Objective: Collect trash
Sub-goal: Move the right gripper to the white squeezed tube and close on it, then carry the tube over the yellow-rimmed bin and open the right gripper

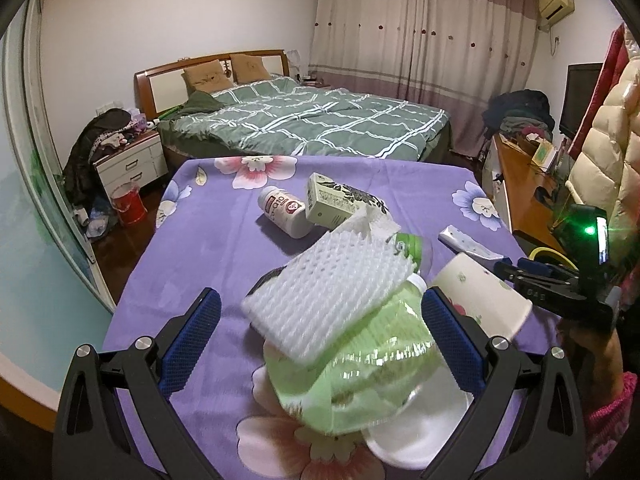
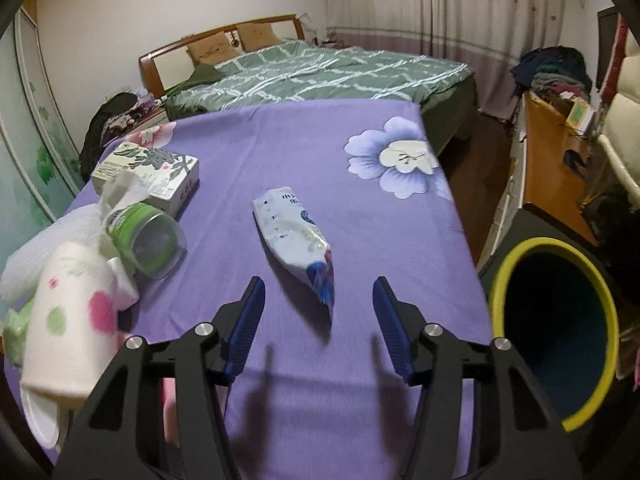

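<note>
Trash lies on a purple flowered tablecloth (image 1: 208, 248). My left gripper (image 1: 320, 320) is open, its blue pads on either side of a clear green plastic bottle (image 1: 360, 372) topped by white foam netting (image 1: 328, 292). A paper cup (image 1: 480, 296) lies to the right of the bottle, also in the right wrist view (image 2: 72, 316). My right gripper (image 2: 320, 312) is open, just short of a white and blue crumpled tube (image 2: 296, 244). The tube also shows in the left wrist view (image 1: 464, 242). A white pill bottle (image 1: 284, 212) and a green carton (image 1: 332, 200) lie farther back.
A yellow-rimmed bin (image 2: 556, 332) stands off the table's right edge. A green-quilted bed (image 1: 304, 120) is behind the table, a white nightstand (image 1: 132, 164) and red bucket (image 1: 128, 202) to the left, a wooden desk (image 1: 524, 196) to the right.
</note>
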